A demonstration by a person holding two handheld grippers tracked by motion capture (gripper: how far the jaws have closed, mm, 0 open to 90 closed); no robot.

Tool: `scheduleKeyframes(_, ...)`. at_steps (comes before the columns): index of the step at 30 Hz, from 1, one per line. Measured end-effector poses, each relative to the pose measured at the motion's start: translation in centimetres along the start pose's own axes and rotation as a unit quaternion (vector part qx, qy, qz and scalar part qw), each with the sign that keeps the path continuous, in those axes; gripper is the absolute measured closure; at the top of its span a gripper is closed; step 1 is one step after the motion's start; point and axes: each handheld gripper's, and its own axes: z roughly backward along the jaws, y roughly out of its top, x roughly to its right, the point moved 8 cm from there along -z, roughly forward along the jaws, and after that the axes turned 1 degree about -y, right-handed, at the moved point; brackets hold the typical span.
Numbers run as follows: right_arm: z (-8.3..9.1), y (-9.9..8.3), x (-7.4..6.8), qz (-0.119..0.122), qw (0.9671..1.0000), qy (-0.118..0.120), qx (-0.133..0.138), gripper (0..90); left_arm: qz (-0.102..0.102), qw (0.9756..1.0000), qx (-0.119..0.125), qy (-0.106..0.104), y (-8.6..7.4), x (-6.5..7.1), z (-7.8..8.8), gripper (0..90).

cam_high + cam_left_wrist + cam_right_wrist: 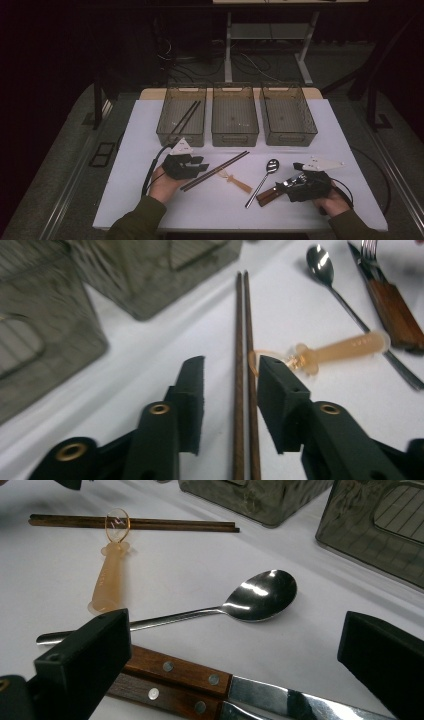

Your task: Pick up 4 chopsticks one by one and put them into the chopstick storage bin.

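a white counter (150,200) seen from above, with three grey see-through bins in a row along its far edge. the left bin (181,116) holds one pair of dark chopsticks (186,116) lying slantwise; the middle bin (235,114) and the right bin (287,113) sit beside it toward 3 o'clock.

the left claw (199,165) is low over the counter at about 8 o'clock from the counter's middle, held in a hand (162,186) that comes in from 6 o'clock. in the left gripper view this left claw (231,385) has its jaws apart, one on each side of a second pair of dark wooden chopsticks (245,370) lying flat on the counter; the pads are close to the sticks but do not press on them. these chopsticks run slantwise across the middle of the counter, tips pointing toward 2 o'clock.

just beside them, toward 4 o'clock, lies a small amber plastic tool with a ring end (239,182), its ring near the sticks. farther toward 3 o'clock a steel spoon (264,181) lies with its bowl toward 12 o'clock.

the right claw (295,179) sits at about 4 o'clock on the counter. in the right gripper view its jaws stand wide apart over a knife with a wooden handle (200,672) and a second wooden handle alongside it, gripping nothing.
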Motion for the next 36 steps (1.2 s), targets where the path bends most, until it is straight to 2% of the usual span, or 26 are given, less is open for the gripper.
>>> scheduleKeyframes(4,0.0,0.0,0.0,0.001,1.0,0.0,-0.001,0.8,-0.009,0.9997,-0.023,-0.003,-0.5,0.3,-1.0,69.3)
scheduleKeyframes(8,-0.1,0.0,0.0,0.002,1.0,0.0,-0.001,0.8,-0.007,0.9994,-0.033,-0.011,-0.8,0.4,-1.7,73.0)
scheduleKeyframes(10,-0.1,0.0,0.0,0.002,1.0,0.0,-0.001,0.8,-0.012,0.9991,-0.04,-0.01,-0.9,0.5,-1.9,74.4)
scheduleKeyframes(16,-0.1,0.0,-0.1,0.003,1.0,0.0,-0.001,0.8,-0.008,0.9991,-0.04,-0.01,-1.0,0.3,-2.1,77.3)
scheduleKeyframes(22,-0.1,0.0,-0.1,0.003,1.0,0.0,-0.001,0.8,0.007,0.9992,-0.034,-0.018,-0.9,0.3,-2.3,78.3)
scheduleKeyframes(32,-0.1,0.0,0.0,0.003,1.0,0.0,-0.001,0.8,0.007,0.9991,-0.037,-0.02,-1.0,0.3,-2.7,79.0)
scheduleKeyframes(36,-0.1,0.0,-0.1,0.003,1.0,0.0,-0.001,0.9,0.004,0.9988,-0.045,-0.017,-1.2,0.3,-2.8,79.1)
